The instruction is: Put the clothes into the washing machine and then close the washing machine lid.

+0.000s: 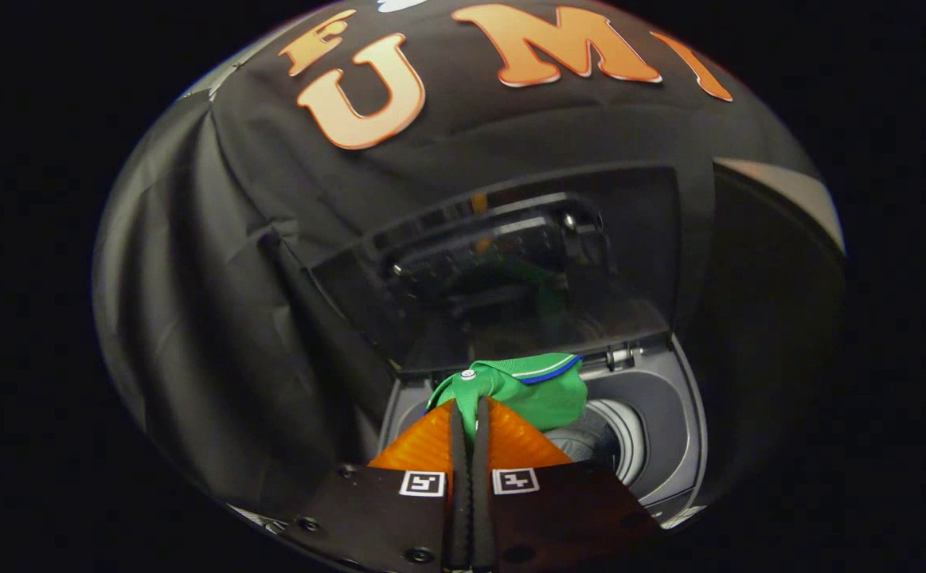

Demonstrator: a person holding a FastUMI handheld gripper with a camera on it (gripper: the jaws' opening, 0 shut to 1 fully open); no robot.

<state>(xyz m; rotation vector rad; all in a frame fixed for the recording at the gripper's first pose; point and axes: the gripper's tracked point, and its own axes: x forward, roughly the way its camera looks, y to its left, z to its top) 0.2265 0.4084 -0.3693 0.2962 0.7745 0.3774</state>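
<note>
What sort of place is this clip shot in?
Likely a staged laundry booth: a top-loading washing machine with its lid raised, black cloth wall behind, and the gripper shut on a green garment above the drum.

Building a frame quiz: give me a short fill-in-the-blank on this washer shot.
1. The gripper is shut on a ____ garment.
2. The washing machine lid stands ____.
3. The garment hangs above the machine's ____, beyond the fingers.

Missing words: green; open; drum opening
</note>
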